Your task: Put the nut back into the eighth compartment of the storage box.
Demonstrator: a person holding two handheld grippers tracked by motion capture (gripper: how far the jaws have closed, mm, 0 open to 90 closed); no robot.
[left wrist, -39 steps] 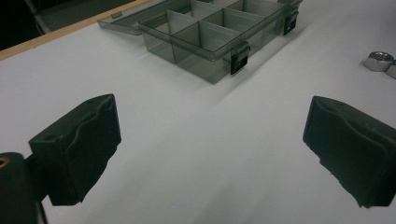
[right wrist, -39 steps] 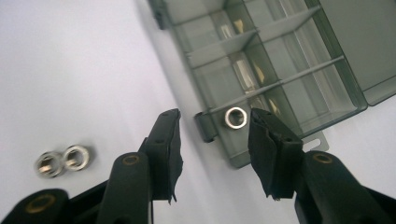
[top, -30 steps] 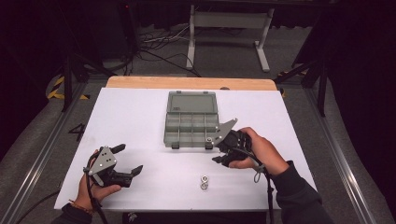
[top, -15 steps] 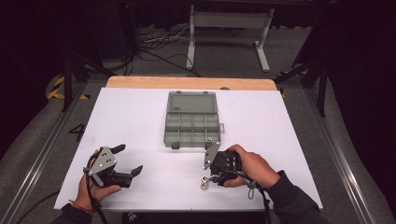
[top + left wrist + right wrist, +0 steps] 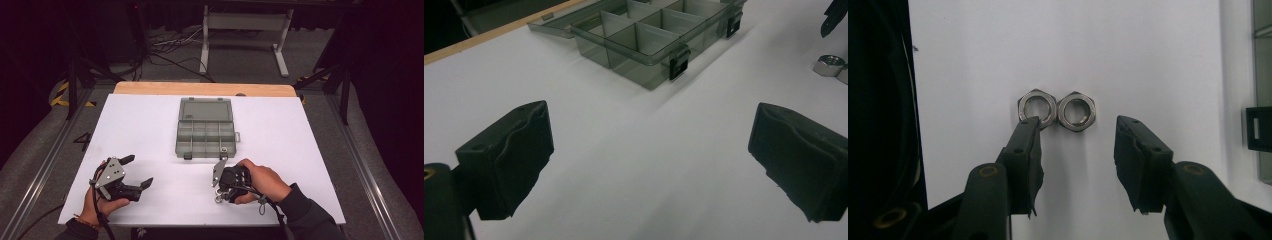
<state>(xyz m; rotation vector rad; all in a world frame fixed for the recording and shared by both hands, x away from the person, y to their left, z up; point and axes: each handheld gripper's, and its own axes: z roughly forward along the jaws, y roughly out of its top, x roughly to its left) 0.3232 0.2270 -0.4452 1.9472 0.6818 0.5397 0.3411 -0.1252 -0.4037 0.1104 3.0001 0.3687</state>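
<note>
Steel nuts (image 5: 1056, 110), two touching side by side, lie on the white counter (image 5: 310, 150) near its front edge. Right gripper (image 5: 1078, 132) has come down from beside the open compartment box (image 5: 205, 129) and now hovers over them, jaws apart, one tip at the left nut; probably a pickup next. Left gripper (image 5: 134, 172) rests spread, well apart. Nothing blocks.

Compartment box (image 5: 205, 127) is sitting mid-table (image 5: 300, 150), toward the top of the frame. Two nuts (image 5: 1056, 110) are lying side by side, touching, lower down, right of centre, near the bottom edge.
</note>
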